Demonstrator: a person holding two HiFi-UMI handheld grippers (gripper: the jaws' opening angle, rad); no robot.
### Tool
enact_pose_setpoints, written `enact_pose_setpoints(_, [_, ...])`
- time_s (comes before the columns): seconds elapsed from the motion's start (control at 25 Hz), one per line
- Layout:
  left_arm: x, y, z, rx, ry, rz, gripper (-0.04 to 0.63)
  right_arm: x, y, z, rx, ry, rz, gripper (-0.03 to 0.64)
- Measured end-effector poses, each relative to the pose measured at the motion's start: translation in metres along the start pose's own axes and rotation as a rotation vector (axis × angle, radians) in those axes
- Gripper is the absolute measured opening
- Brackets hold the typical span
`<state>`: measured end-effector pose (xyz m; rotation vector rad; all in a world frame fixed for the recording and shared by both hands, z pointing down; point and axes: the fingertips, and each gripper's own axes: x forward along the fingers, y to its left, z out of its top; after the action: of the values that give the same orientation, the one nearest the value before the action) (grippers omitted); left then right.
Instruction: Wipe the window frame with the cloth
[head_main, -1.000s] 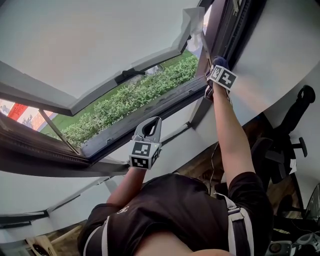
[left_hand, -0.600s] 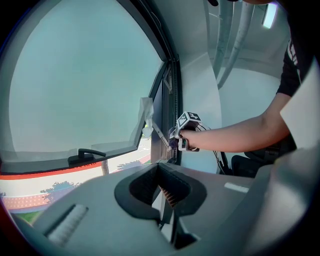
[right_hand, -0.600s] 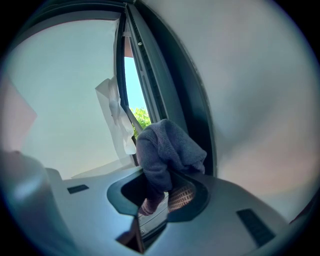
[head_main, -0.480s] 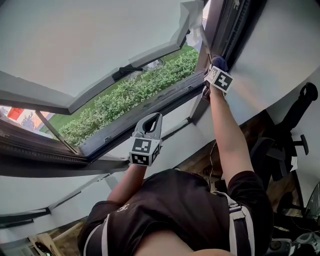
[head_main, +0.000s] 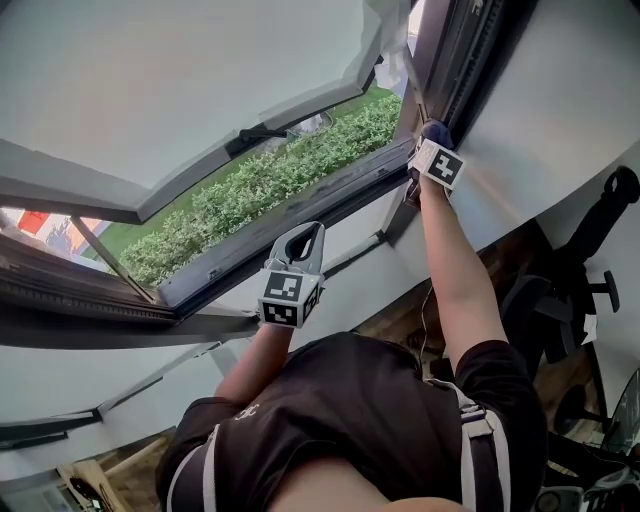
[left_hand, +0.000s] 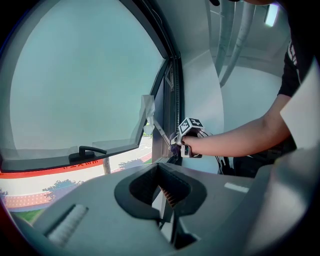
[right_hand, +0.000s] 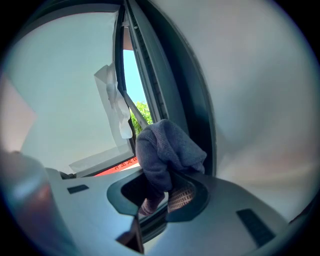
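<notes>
Nearest the head camera is the person's black shirt (head_main: 370, 420), with both arms reaching up from it toward an open window. The left gripper (head_main: 317, 230) is held up in front of the sill. Its fingers are closed tip to tip with nothing between them, leaving only the loop-shaped gap behind the tips. It touches neither frame nor glass.

The right forearm (head_main: 462, 270) stretches further, up to the window's right side. There the right gripper (right_hand: 162, 197) has its fingers clamped on a purple-grey cloth (right_hand: 167, 147). The cloth is bunched into a rounded wad that sticks out past the fingertips. The wad is pressed against the dark upright of the window frame (right_hand: 150, 75), low down, near the corner where the upright meets the bottom rail. A pale wall (right_hand: 250, 100) runs just beside the frame on the right.

Past the cloth, a thin metal stay (right_hand: 134, 116) slants from the frame to the sash (head_main: 200, 80), which is tilted open outward. A crumpled white strip (right_hand: 114, 100) hangs at the sash's near corner, and a black handle (head_main: 255, 135) sits on the sash's lower edge.

Through the gap below the sash a green hedge (head_main: 260, 190) shows outside. Off to the right, inside the room, stands a black chair (head_main: 580, 270).
</notes>
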<state>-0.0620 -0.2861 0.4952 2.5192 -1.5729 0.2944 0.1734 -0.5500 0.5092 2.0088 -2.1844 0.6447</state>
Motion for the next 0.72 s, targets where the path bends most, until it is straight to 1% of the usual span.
enact_pose_setpoints(0.12, [0.001,-0.002,0.002,0.003,-0.003,0.002,0.008,0.005,-0.005,-0.017,0.012,0.056,-0.007,0.087])
enact_pose_setpoints(0.28, [0.0,-0.002,0.004,0.005,-0.004,0.008,0.008,0.011,-0.013,-0.03,0.004,0.071,-0.026,0.087])
enact_pose_setpoints(0.36, [-0.001,0.0,0.003,0.009,0.002,0.013,0.008,0.015,-0.016,-0.039,0.004,0.096,-0.032,0.087])
enact_pose_setpoints(0.52, [-0.005,0.004,-0.002,0.009,0.019,0.028,0.008,0.02,-0.027,-0.067,0.049,0.193,-0.062,0.087])
enact_pose_setpoints(0.64, [-0.006,0.007,-0.003,0.012,0.023,0.036,0.008,0.022,-0.033,-0.074,0.064,0.221,-0.079,0.087])
enact_pose_setpoints(0.72, [-0.007,0.01,-0.003,0.01,0.025,0.044,0.008,0.025,-0.032,-0.076,0.089,0.233,-0.072,0.087])
